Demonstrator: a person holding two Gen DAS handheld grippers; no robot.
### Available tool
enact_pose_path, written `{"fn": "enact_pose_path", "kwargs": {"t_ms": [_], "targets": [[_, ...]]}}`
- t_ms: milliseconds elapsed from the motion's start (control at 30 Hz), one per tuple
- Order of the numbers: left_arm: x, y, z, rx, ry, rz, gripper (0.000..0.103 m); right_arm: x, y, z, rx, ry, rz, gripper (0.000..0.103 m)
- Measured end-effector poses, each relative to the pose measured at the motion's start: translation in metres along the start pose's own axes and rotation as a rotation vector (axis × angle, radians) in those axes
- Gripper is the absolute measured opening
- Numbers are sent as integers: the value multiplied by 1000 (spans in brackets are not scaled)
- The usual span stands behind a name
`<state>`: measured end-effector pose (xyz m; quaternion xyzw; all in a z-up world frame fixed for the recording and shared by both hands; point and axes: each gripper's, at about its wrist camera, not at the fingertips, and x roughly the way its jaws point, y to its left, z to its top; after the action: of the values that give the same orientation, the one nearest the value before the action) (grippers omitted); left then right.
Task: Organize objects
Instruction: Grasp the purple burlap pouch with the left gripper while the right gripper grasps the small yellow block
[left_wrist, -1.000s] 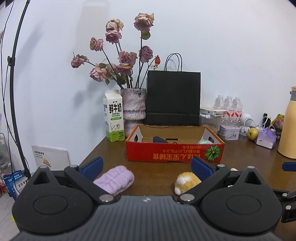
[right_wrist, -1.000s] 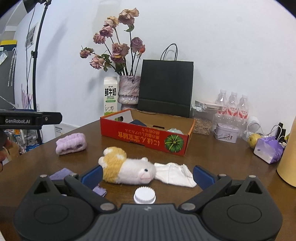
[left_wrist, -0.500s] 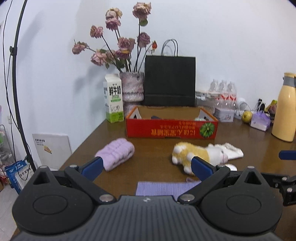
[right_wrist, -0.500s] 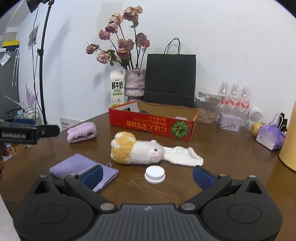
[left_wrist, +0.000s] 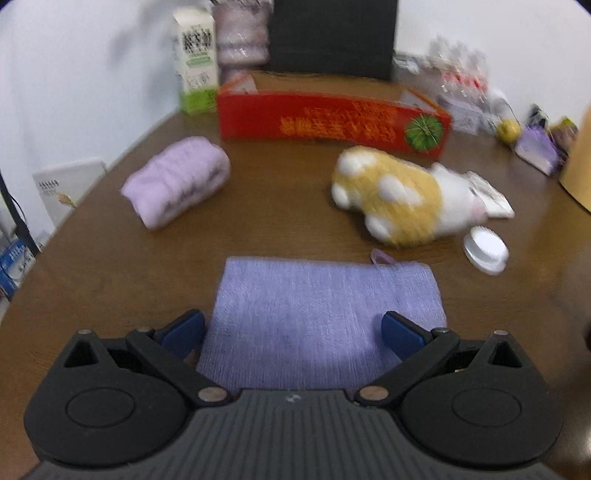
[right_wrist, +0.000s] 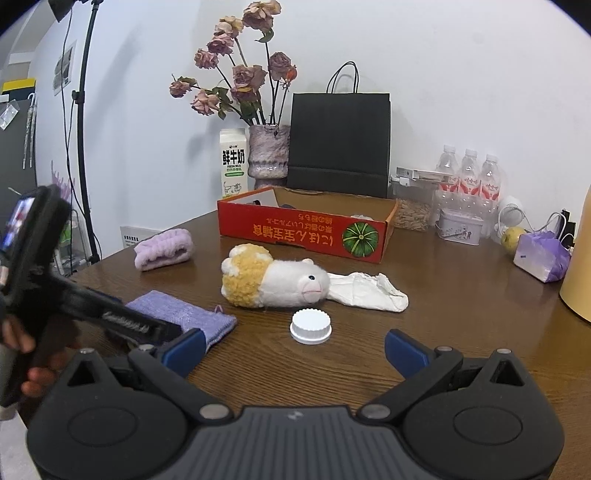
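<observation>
Changed since half a second ago: left gripper (left_wrist: 293, 332) tipped down and brought low over the purple cloth (left_wrist: 325, 314); flowers gone from the left wrist view, picture now smeared by motion. Right view little changed.

Wooden table (right_wrist: 461, 314): bears everything listed.
Black paper bag (right_wrist: 340, 140): upright against the wall, behind the box; handles shown only in the right view.
Red cardboard box (left_wrist: 332, 120): open-topped, pumpkin print on the front, at the back of the table.
Vase of dried roses (right_wrist: 267, 155): blooms seen in the right view alone.
Milk carton (left_wrist: 194, 59): left of the vase.
Plush toy (left_wrist: 402, 199): yellow and white, on its side, in front of the box.
Purple cloth: flat, nearest the left gripper, between its spread fingers; whether touched, cannot tell.
Lilac rolled towel (left_wrist: 177, 181): left of the toy, well apart.
White sock (right_wrist: 367, 291): touching the toy's head end.
White cap (right_wrist: 311, 326): just before the toy, beyond the right gripper (right_wrist: 295, 350), fingers wide apart, holding nothing.
Left gripper body seen only from the right view, above the cloth's near edge.
</observation>
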<state>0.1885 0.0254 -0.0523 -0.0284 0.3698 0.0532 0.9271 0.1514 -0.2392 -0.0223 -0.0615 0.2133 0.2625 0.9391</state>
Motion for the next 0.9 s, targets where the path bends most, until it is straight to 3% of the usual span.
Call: {"fn": "enact_pose_path", "kwargs": {"t_ms": [33,67,100,133,167,233,600,900], "targets": [[0,0,-1,-9,-7,6,103,0,-1,-1,2,2,-1,103],[-3,0,-3,-17,-20,2,93,1,-2,-1,4,4,-2,103],[-7,-2,-6,-8,-52,-2,62,3,-4,-2,7,8,-4,103],[-12,-3,-8,7,-74,-1,42,5,-5,-2,11,13,-6,103],[-16,-2,-9,-2,-82,-19,5,7,-6,-3,15,19,-7,103],[-23,6,-11,-41,-87,-86,5,12,-6,-4,16,29,-3,103],[-96,47,-16,-74,-314,-55,5,33,20,-3,-29,76,72,103],[-120,84,-26,-112,-367,-29,5,59,70,-1,-108,139,172,103]]}}
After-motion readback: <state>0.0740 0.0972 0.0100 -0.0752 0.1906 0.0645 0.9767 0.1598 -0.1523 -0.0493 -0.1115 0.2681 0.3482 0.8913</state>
